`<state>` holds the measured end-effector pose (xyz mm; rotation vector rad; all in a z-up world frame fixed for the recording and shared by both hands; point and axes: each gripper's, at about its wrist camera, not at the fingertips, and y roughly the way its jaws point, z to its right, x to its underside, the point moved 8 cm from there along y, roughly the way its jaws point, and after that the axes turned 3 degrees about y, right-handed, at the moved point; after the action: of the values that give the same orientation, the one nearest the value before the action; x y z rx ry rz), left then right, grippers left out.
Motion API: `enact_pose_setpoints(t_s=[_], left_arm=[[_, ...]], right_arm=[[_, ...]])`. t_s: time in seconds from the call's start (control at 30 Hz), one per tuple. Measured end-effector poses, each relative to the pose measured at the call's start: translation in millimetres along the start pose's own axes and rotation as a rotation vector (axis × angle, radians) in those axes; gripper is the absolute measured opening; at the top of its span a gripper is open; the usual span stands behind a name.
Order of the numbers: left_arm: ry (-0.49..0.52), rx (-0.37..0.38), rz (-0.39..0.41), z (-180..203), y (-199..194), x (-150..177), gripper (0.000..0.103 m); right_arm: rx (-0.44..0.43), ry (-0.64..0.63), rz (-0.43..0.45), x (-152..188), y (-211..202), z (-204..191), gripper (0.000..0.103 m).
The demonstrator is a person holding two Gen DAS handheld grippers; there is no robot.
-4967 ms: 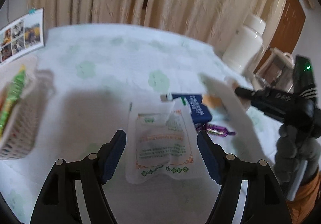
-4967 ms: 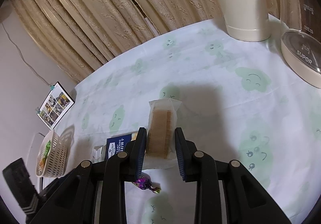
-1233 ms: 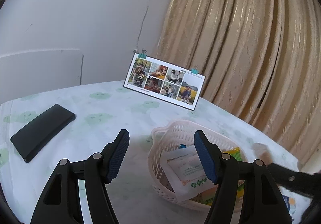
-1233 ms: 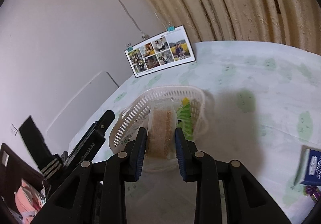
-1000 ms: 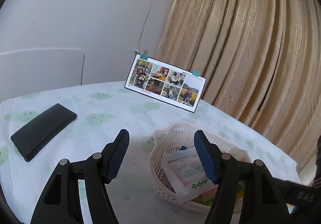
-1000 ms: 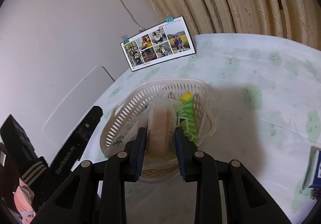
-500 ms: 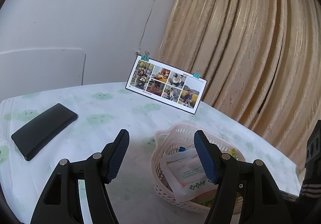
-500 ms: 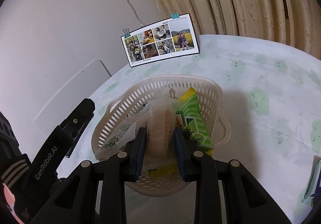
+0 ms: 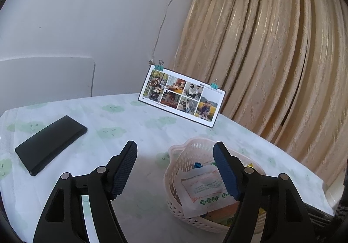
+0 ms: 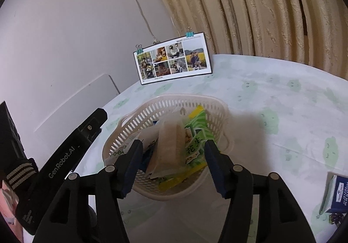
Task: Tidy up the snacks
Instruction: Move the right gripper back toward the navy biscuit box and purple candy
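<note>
The left gripper (image 9: 175, 156), black with blue ribbed pads, has its jaws spread wide with nothing between them, above the pale tablecloth printed with green clouds (image 9: 113, 132). In this left wrist view a white perforated plastic basket (image 9: 187, 151) stands just right of centre, partly behind the right finger, holding a white sachet with an orange border and green diamonds (image 9: 204, 188). A flat black rectangular device (image 9: 51, 144) lies well apart on the left; a photo collage card with teal clips (image 9: 181, 96) stands before the beige pleated curtain (image 9: 271, 58).

In the right wrist view, the right gripper (image 10: 173, 152) also stands wide apart, empty, over the basket (image 10: 169, 101). A clear packet of tan wafers (image 10: 168, 148) leans among the snacks inside, beside a green and yellow packet (image 10: 196, 132). A dark blue box (image 10: 339, 194) lies at the far right edge.
</note>
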<state>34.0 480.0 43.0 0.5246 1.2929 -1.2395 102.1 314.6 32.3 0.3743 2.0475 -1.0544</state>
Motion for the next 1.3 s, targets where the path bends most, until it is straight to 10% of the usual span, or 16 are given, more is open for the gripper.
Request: enact_pose_setpoints(t_s=[1.3], left_arm=[[0.086,0.005,0.047,15.8,-7.0,0.3,0.073]], right_arm=[[0.205,0.201,0.046,28.9,-55.3,108.1,0.063]])
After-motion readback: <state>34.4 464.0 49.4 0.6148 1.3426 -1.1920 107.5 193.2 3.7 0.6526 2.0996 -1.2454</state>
